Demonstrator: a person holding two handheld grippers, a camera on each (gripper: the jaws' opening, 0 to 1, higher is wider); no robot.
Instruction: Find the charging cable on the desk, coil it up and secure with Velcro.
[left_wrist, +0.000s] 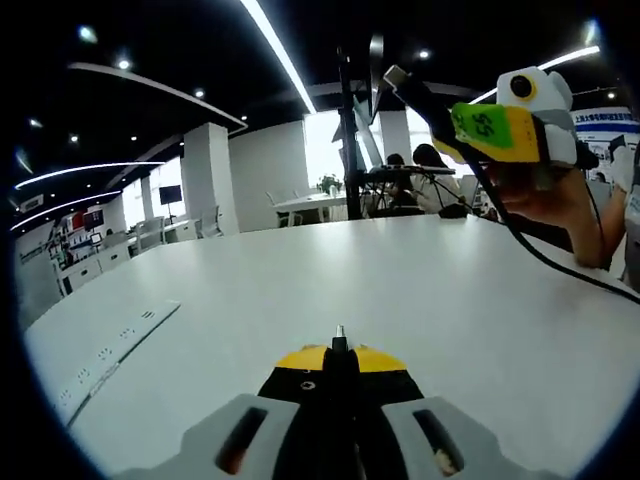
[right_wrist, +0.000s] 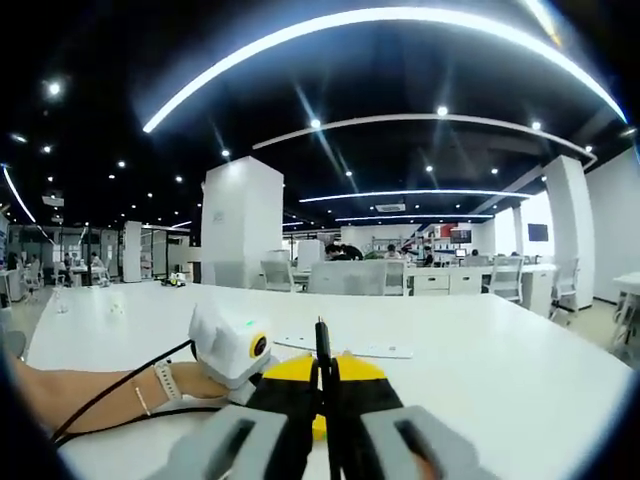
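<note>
- Left gripper, left gripper view: jaws pressed together, clamped on the black charging cable. One metal plug tip pokes out just past the jaw tips.
- Same view, upper right: right gripper held up above the white desk in a person's hand. Its dark jaws are closed around the cable near the other plug end, which sticks up and to the left past the tips.
- From there the cable hangs down, crosses in front of the hand and runs off to the right edge over the desk.
- Green tag w/ "55" on the yellow body of the right gripper.
- Right gripper view: own jaws together, thin black cable end standing upright between them.
- Same view, lower left: left gripper w/ white and yellow body just beside the right gripper's jaws, held by a hand w/ a wrist strap and a thin bracelet.
- Cable runs along that forearm, off to the lower left.
- A flat white power strip lies on the desk beyond the jaws; socket panel set in the desk at left in the left gripper view.
- Bkgd: open office, white pillar, chairs, ceiling light strips, people seated far back.
</note>
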